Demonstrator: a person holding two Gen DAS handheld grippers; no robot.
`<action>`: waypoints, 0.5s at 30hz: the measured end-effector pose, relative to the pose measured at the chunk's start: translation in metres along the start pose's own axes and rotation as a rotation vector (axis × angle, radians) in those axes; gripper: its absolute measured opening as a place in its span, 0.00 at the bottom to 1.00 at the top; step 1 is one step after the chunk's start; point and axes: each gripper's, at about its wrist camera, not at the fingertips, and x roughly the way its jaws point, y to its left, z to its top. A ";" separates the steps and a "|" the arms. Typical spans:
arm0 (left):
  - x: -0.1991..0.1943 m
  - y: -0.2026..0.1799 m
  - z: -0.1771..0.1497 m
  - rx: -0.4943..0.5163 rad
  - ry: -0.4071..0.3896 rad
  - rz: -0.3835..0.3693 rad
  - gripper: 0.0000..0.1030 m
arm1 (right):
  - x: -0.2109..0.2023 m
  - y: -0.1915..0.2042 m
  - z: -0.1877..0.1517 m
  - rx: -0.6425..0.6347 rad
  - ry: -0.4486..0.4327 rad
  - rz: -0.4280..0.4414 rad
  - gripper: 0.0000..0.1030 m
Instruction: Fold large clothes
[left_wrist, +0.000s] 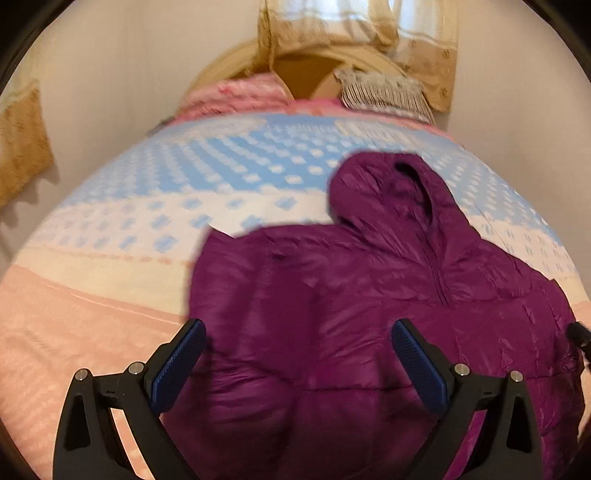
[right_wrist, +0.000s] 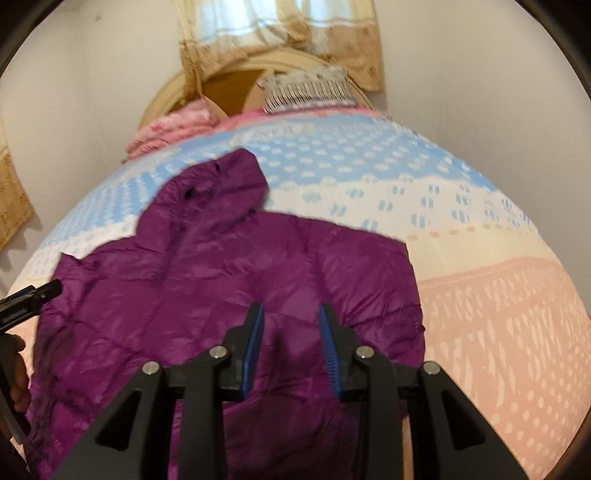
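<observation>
A purple hooded puffer jacket (left_wrist: 369, 295) lies spread on the bed, hood pointing toward the headboard. It also shows in the right wrist view (right_wrist: 229, 280). My left gripper (left_wrist: 299, 332) is wide open above the jacket's left part, its blue pads empty. My right gripper (right_wrist: 291, 317) is open with a narrower gap, above the jacket's lower right part, holding nothing. The left gripper's tip shows at the left edge of the right wrist view (right_wrist: 33, 295). The right gripper's tip peeks in at the right edge of the left wrist view (left_wrist: 580, 334).
The bed has a quilt (left_wrist: 147, 221) in blue, white and pink bands. A pink blanket (left_wrist: 236, 92) and a striped pillow (left_wrist: 384, 92) lie by the wooden headboard (right_wrist: 229, 88). Beige curtains (right_wrist: 280, 33) hang behind. White walls flank both sides.
</observation>
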 end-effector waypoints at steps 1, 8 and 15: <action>0.012 -0.002 -0.003 -0.005 0.029 0.015 0.98 | 0.008 -0.002 -0.004 0.003 0.017 -0.008 0.30; 0.044 0.000 -0.017 -0.015 0.089 0.006 0.98 | 0.024 -0.009 -0.017 0.005 0.048 -0.016 0.29; 0.050 0.000 -0.020 -0.007 0.094 0.011 0.99 | 0.027 -0.009 -0.018 0.000 0.051 -0.021 0.29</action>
